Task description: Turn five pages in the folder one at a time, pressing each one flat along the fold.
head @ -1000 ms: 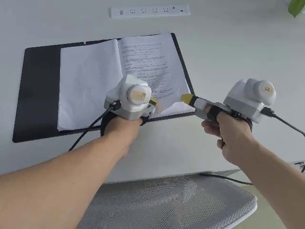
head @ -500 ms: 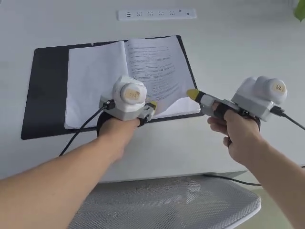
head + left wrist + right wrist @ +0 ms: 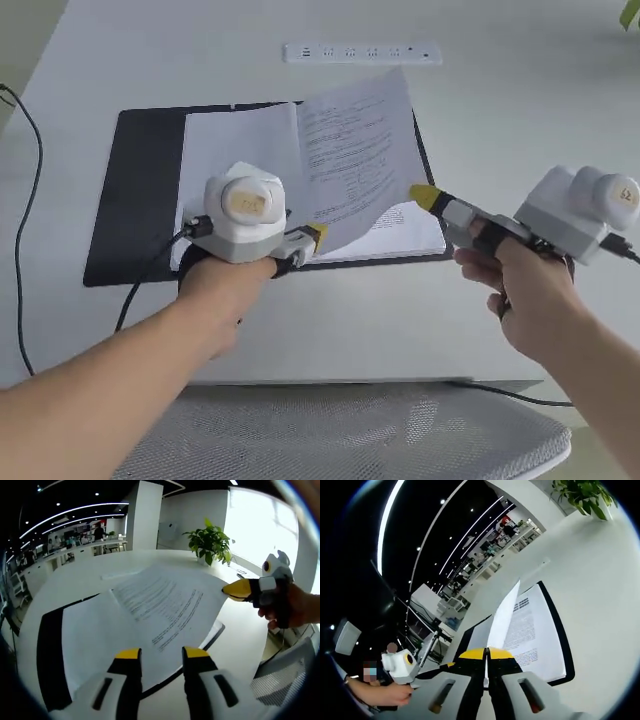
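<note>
A black folder [image 3: 135, 200] lies open on the white table with white sheets on its left side. My right gripper [image 3: 425, 197] is shut on the right edge of a printed page [image 3: 360, 160] and holds it lifted and curling over the stack of pages [image 3: 415, 232] beneath. In the right gripper view the page [image 3: 504, 616] stands edge-on from between the shut yellow tips [image 3: 487, 653]. My left gripper [image 3: 313, 238] hovers at the folder's near edge, under the raised page. Its tips [image 3: 157, 655] stand slightly apart with nothing between them, facing the page [image 3: 165, 605].
A white power strip [image 3: 362, 52] lies at the table's far side. A grey mesh chair [image 3: 350, 430] sits under the near table edge. A black cable [image 3: 30, 200] runs along the left. A potted plant [image 3: 210, 542] stands beyond the folder.
The right gripper has raised the printed page higher off the stack, so it now curls upward. The left gripper stays near the folder's front edge. The head camera has shifted.
</note>
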A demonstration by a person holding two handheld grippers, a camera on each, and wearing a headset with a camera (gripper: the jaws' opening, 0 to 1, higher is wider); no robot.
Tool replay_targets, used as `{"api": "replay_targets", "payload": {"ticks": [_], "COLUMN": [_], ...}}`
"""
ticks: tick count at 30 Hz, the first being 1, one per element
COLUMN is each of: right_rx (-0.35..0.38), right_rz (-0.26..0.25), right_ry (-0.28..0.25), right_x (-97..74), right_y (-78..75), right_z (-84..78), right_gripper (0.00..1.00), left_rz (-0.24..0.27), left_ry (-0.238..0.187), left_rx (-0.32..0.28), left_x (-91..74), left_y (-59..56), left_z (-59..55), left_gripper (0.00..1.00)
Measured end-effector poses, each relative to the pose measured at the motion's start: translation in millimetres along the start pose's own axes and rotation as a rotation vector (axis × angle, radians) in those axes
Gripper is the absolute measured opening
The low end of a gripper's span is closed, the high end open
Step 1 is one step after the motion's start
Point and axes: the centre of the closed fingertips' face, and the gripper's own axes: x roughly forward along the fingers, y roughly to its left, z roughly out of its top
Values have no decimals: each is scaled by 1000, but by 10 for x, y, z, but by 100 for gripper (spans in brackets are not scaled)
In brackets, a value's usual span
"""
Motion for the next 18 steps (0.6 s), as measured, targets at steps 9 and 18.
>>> {"api": "replay_targets", "payload": {"ticks": [9,18], "right_rx": [-48,-77], "right_rz": [50,117], "right_ry": [8,38], "right_x": [96,278], "right_y": [302,685], "right_z": [-57,-165], "right_gripper": [0,0], "left_rz": [10,13], "left_ry": [-16,-24], "left_rx": [-3,4], "left_x": [-474,-886], "left_y": [163,252], "left_z": [97,154], "left_gripper": [33,33]}}
